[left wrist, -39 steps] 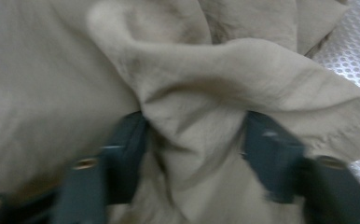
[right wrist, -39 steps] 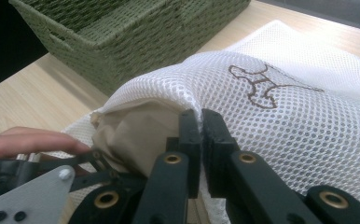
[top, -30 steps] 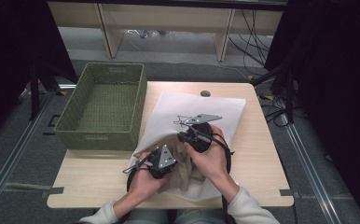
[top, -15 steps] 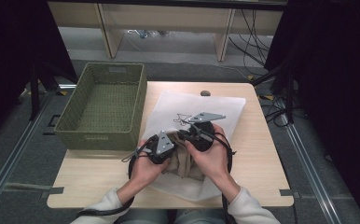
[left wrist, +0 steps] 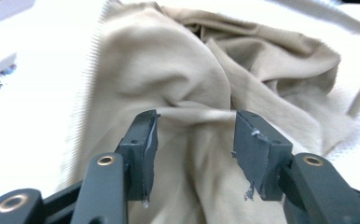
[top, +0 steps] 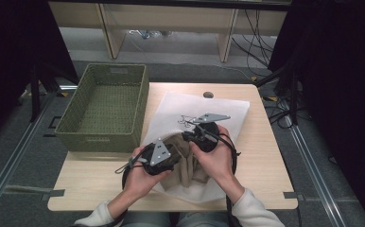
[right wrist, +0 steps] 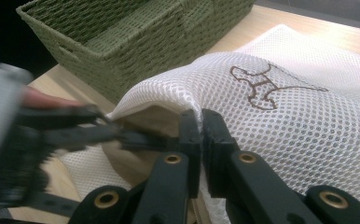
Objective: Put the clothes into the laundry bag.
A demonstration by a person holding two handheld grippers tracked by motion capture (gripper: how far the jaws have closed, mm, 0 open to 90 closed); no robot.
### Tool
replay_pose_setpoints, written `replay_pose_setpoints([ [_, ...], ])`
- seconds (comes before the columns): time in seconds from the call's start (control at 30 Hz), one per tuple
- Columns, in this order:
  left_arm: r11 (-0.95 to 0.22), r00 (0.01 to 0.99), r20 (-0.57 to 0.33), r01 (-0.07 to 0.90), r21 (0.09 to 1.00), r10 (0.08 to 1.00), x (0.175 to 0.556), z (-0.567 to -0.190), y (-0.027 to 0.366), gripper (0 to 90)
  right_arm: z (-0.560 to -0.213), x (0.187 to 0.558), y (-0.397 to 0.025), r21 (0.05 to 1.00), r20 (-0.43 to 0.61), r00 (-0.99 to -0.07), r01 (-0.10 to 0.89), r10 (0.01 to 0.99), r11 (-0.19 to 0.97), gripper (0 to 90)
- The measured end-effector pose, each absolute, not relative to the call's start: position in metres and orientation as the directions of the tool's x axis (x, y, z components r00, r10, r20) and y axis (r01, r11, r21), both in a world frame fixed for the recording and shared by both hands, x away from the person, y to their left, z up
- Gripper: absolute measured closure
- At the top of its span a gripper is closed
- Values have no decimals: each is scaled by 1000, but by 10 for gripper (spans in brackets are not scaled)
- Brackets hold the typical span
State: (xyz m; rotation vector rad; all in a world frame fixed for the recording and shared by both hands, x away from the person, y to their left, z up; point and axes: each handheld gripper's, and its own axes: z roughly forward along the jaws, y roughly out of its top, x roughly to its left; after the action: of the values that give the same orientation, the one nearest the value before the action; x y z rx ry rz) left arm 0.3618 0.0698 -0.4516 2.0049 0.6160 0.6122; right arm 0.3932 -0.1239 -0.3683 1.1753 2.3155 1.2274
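While right gripper [right wrist: 200, 122] jaws pinch mesh bag [right wrist: 280, 116] edge — left gripper [left wrist: 193, 140] jaws gape over beige cloth [left wrist: 169, 70].

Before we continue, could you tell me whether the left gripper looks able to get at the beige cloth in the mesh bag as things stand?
Probably yes. The left gripper is open with the beige cloth right in front of its jaws, and the right gripper holds the white mesh bag edge up, so nothing covers the cloth.

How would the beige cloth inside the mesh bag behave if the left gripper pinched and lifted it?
The beige cloth lies in soft folds and creases, so it would probably drape and sag, not hold shape. It looks thin, so likely light. The white mesh bag wraps it, and the right gripper pinches the bag's edge, so it may drag against the mesh.
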Motion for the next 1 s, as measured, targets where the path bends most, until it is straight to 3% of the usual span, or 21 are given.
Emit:
replay_pose_setpoints([
  [0.17,-417,737,156,184,890,657,345,-446,90,463,-368,393,-124,783,128,-633,537,763,313,881],
  [0.27,-436,702,197,178,882,685,340,-447,104,415,-368,393,-124,781,131,-632,540,764,313,880],
  [0.37,-438,673,189,221,872,715,337,-454,114,372,-368,393,-123,779,135,-634,543,762,314,880],
  [0.57,-450,639,171,304,840,750,342,-473,122,373,-369,392,-122,772,136,-636,548,760,320,879],
  [0.8,-502,669,184,319,804,720,357,-484,115,624,-372,393,-121,776,137,-635,546,760,316,879],
  [1.0,-480,681,141,338,810,718,369,-480,109,850,-373,391,-117,756,152,-628,571,763,319,880],
])
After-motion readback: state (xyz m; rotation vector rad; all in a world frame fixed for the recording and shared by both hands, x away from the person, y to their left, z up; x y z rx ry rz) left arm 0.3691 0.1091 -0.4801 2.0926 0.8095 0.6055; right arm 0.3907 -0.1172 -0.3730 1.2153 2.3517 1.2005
